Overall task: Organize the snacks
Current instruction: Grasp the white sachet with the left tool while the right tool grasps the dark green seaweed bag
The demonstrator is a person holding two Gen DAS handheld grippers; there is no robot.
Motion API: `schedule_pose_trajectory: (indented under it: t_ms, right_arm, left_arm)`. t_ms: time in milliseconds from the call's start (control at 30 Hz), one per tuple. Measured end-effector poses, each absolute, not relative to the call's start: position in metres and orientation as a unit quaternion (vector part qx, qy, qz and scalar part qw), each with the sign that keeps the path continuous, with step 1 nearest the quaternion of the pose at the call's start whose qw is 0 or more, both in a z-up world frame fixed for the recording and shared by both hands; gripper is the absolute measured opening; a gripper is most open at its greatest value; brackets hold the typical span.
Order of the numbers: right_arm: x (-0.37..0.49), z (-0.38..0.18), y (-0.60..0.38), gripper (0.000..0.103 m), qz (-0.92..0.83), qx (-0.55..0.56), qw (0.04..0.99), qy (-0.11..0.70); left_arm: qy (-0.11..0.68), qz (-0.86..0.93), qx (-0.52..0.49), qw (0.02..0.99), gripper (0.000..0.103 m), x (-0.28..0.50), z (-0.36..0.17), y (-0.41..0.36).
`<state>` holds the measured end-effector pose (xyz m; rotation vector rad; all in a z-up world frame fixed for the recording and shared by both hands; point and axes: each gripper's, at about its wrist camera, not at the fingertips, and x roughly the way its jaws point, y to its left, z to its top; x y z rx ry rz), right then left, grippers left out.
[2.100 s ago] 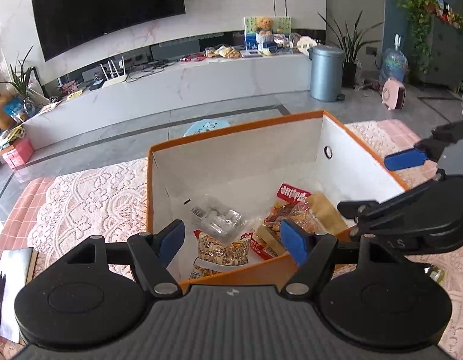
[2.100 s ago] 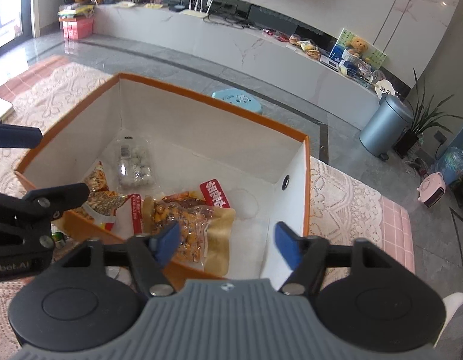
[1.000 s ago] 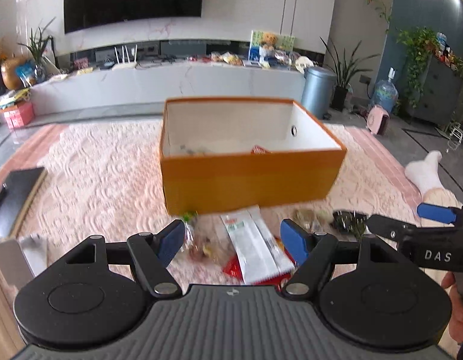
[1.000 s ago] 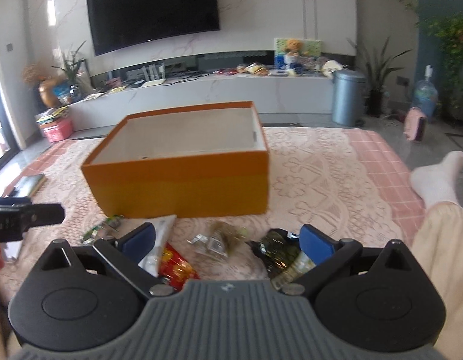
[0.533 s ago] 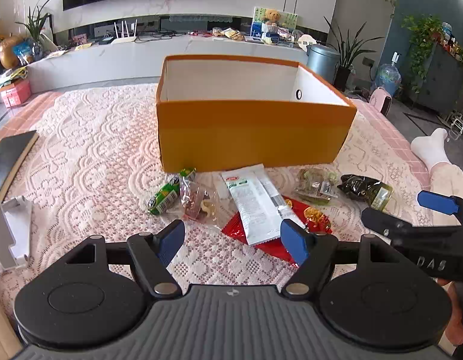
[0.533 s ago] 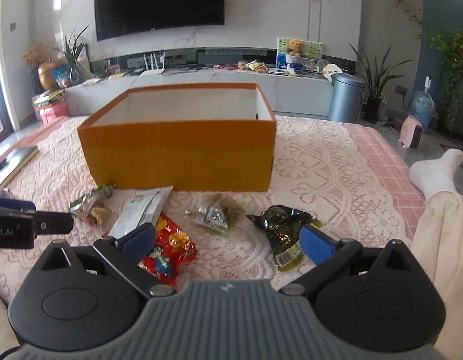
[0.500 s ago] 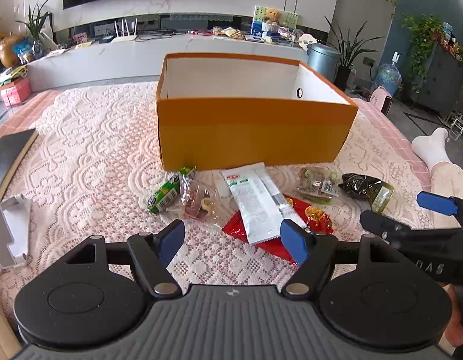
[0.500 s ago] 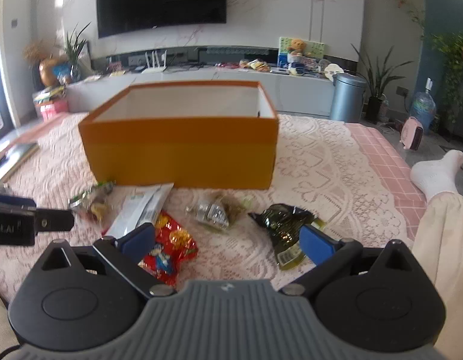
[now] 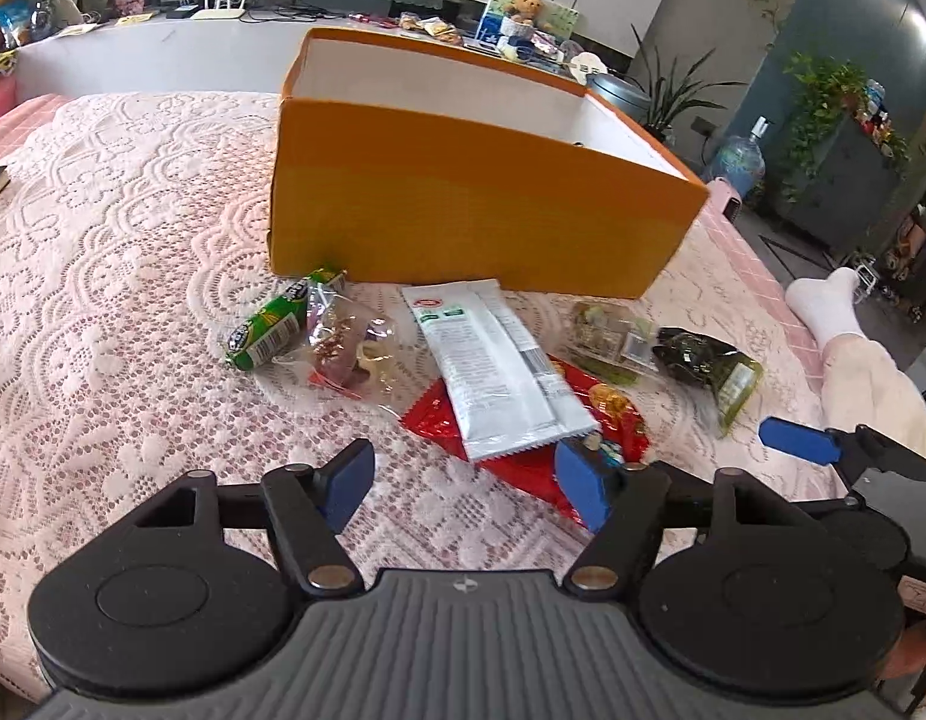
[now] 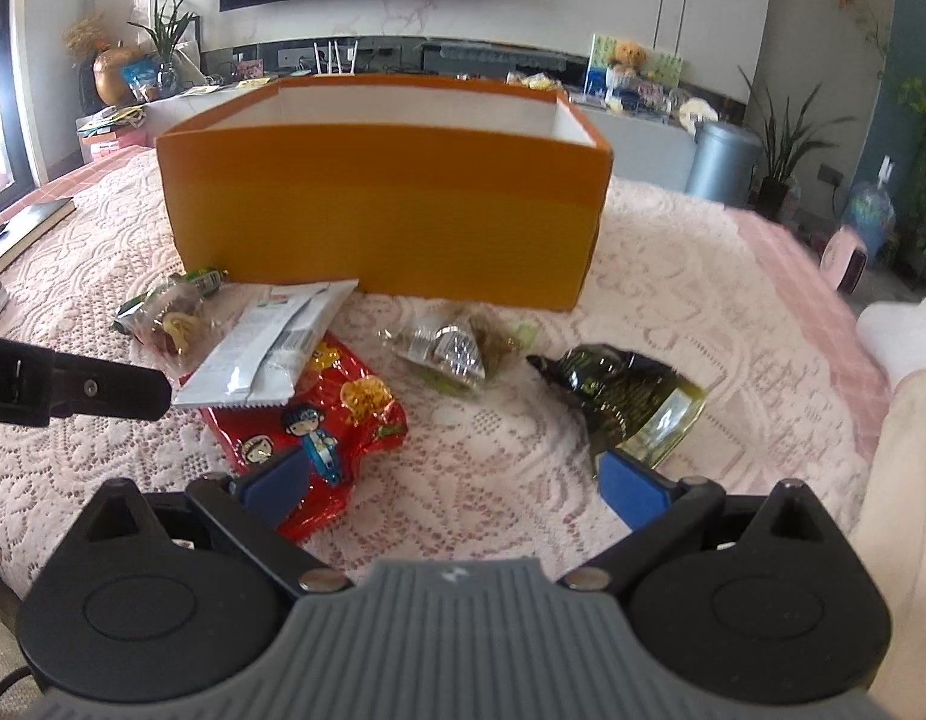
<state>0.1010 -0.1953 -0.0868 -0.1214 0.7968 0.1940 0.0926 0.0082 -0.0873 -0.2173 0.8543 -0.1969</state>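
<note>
The white-and-silver foil sachet (image 9: 499, 369) lies mid-frame on the glossy red snack bag (image 10: 319, 414), before the orange cardboard box (image 9: 463, 204). Light, limp, slippery: pinch an edge seam. Left gripper (image 9: 466, 483), jaws just narrowing, and right gripper (image 10: 454, 483) are released, empty.

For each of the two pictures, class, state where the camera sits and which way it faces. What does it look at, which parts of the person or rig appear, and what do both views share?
Left wrist: on the left gripper, angled down at the snacks before the orange box; the right gripper's blue pad, a sock and a trouser leg show at right.
Right wrist: on the right gripper, angled down at the same spot; the left gripper's black finger enters at left.
Shared: box, white packet overlapping the red packet, dark green packet, lace cloth.
</note>
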Motion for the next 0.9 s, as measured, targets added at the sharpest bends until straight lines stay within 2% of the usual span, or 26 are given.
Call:
schedule_pose_trajectory:
  t_ms: [200,300,667,900]
  right_arm:
    - [0.108,-0.093,-0.196,0.099,0.104,-0.036,0.915,0.387]
    - [0.11,-0.093,-0.193,0.099,0.094,-0.047,0.922,0.373]
    - [0.129,-0.089,-0.221,0.094,0.017,-0.055,0.936,0.348]
    - [0.151,-0.101,-0.23,0.074,-0.007,-0.078,0.933,0.352]
  left_arm:
    - [0.402,-0.104,-0.116,0.902,0.077,0.1,-0.091,0.008]
    - [0.404,-0.113,-0.115,0.9,0.085,0.108,-0.093,0.0]
    - [0.447,-0.073,-0.127,0.883,0.086,0.155,-0.1,-0.029]
    - [0.471,-0.038,-0.136,0.871,0.086,0.177,-0.107,-0.035]
